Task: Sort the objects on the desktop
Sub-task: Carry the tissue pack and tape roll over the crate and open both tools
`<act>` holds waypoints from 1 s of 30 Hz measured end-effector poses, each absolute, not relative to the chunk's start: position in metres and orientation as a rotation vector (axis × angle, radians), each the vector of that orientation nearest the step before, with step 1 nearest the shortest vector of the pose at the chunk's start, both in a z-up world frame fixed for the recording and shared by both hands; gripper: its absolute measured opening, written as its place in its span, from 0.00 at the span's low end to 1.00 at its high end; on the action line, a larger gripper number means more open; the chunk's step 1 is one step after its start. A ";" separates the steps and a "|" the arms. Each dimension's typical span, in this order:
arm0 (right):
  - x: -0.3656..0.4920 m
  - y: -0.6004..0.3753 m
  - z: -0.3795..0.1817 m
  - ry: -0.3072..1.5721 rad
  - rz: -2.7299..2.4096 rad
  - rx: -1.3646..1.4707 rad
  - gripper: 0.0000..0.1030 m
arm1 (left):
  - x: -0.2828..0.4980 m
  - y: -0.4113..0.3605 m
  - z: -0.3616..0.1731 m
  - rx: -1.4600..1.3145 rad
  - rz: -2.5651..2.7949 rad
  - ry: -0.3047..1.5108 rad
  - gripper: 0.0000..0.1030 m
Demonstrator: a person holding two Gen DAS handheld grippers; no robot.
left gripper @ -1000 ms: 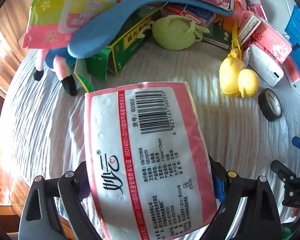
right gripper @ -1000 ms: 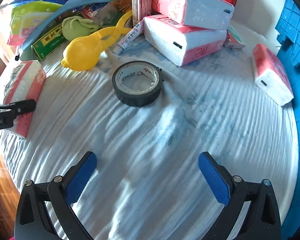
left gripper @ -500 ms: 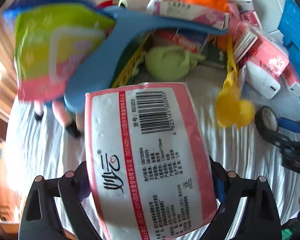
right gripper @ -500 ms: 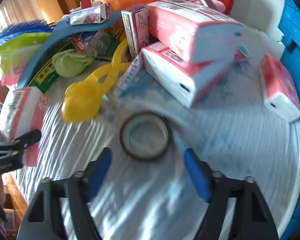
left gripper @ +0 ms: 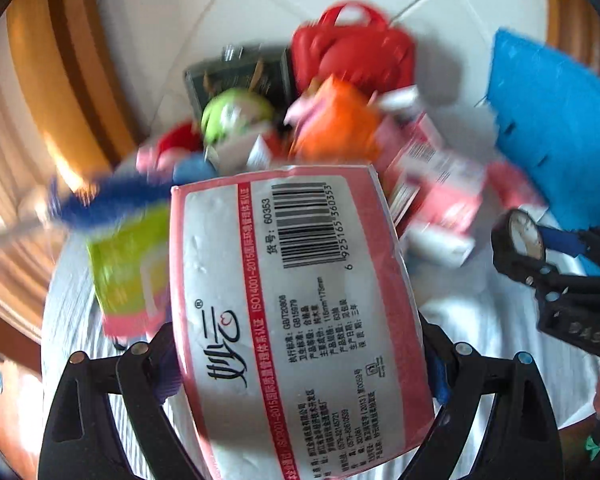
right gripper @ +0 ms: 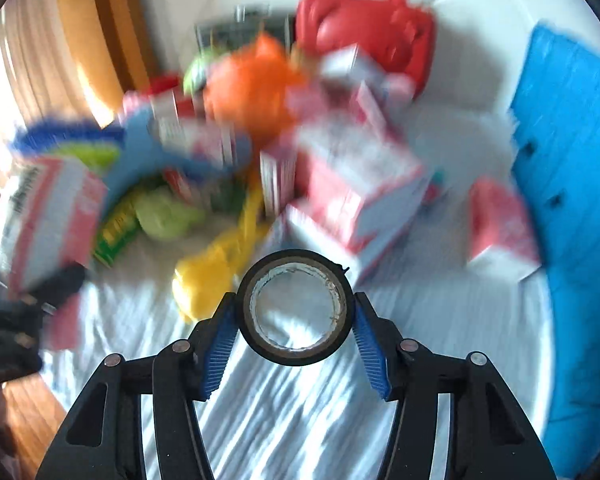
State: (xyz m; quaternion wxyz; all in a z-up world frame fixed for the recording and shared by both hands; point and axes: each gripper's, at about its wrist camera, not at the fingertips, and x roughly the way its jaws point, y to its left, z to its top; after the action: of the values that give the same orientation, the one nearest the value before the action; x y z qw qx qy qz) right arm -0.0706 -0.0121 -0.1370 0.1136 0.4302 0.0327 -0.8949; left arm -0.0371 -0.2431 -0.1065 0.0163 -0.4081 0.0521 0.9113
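Note:
A pink and white tissue pack (left gripper: 296,300) with a barcode fills the left wrist view, and my left gripper (left gripper: 300,360) is shut on its sides, holding it above the white cloth. In the right wrist view a black tape roll (right gripper: 296,258) stands upright between the blue pads (right gripper: 220,336). My right gripper (right gripper: 296,320) is closing its jaws on the roll, pressing on both sides, and holds it off the cloth. The roll (left gripper: 520,236) also shows at the right edge of the left wrist view. The held pack (right gripper: 48,216) appears blurred at the left of the right wrist view.
A cluttered pile lies ahead: a red bag (right gripper: 364,28), an orange plush (right gripper: 252,88), a yellow clip toy (right gripper: 212,276), a green pouch (right gripper: 164,212) and stacked tissue packs (right gripper: 360,184). Another pack (right gripper: 500,224) lies beside the blue crate (right gripper: 572,200) at right.
The right gripper dropped onto the tape roll, closed on it and lifted it. Both grippers rose and tilted, so the pile slid lower and the back wall came into view.

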 end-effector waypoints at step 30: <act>0.074 0.377 0.048 0.183 -3.341 0.879 0.54 | 0.030 0.241 0.058 -0.693 2.606 0.319 0.89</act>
State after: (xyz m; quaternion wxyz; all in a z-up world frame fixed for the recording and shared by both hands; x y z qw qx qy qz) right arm 0.0738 0.3774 0.0481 -0.1583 0.2508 0.0522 -0.9536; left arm 0.0304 0.2410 0.0582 0.2117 -0.2496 0.1147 0.9379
